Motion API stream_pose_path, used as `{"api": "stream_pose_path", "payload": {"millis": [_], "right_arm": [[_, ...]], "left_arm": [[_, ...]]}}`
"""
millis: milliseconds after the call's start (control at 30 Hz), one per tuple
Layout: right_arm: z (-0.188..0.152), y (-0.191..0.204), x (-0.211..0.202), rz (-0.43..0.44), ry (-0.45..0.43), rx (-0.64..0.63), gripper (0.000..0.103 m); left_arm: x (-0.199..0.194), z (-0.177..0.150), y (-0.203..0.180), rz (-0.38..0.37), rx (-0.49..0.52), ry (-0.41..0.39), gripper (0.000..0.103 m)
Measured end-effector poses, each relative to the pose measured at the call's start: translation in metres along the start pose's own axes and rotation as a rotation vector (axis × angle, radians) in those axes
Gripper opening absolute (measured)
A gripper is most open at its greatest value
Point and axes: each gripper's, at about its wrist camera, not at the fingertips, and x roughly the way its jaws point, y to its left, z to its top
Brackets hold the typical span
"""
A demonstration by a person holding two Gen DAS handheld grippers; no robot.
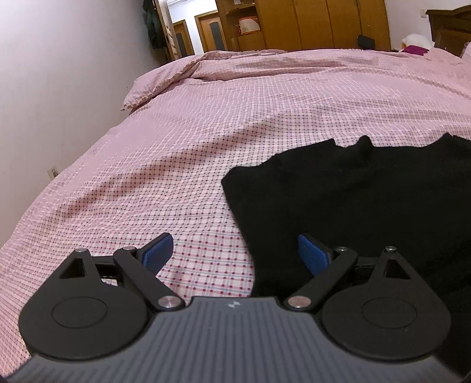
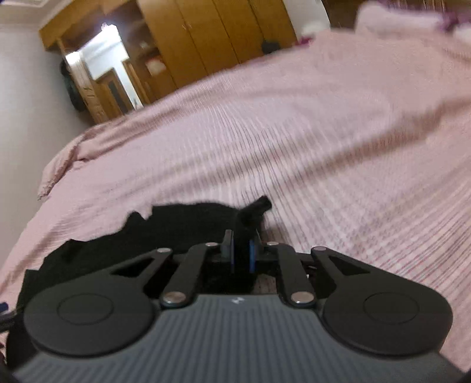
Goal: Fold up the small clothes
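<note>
Black knitted garment (image 1: 353,206) flat on a pink checked bedspread (image 1: 206,132), one corner pinched by the right gripper (image 2: 243,250).

The soft dark cloth lies on the near part of the bed; in the right wrist view a tuft of it (image 2: 253,212) stands up between blue pads clamped tight on it. The left gripper (image 1: 235,253) has its jaws spread wide with nothing between them, one blue pad (image 1: 313,254) over the garment's edge, the other above bare bedspread. Behind the bed stand a wooden wardrobe (image 1: 309,23) and a pale wall (image 1: 59,73).

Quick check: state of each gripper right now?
Left gripper: open, holding nothing, hovering at the black garment edge.
Right gripper: shut on the black garment.
</note>
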Motion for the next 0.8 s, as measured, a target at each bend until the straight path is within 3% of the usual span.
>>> {"api": "stream_pose_path", "payload": {"millis": [100, 267, 367, 533, 800], "right_arm": [[-0.003, 0.004, -0.016, -0.017, -0.005, -0.030, 0.012], [-0.022, -0.006, 0.023, -0.070, 0.150, -0.103, 0.015], [-0.024, -0.011, 0.023, -0.066, 0.128, -0.069, 0.016], [-0.022, -0.008, -0.007, -0.072, 0.121, -0.049, 0.051], [-0.044, 0.005, -0.077, 0.047, 0.156, -0.034, 0.052]], "left_arm": [[0.005, 0.000, 0.005, -0.016, -0.027, 0.016, 0.095], [0.015, -0.003, 0.010, -0.040, -0.079, 0.049, 0.097], [0.011, -0.001, 0.015, -0.054, -0.100, 0.061, 0.097], [-0.024, 0.002, 0.023, -0.067, -0.093, 0.037, 0.096], [-0.091, -0.023, 0.033, -0.094, -0.071, 0.059, 0.096]]}}
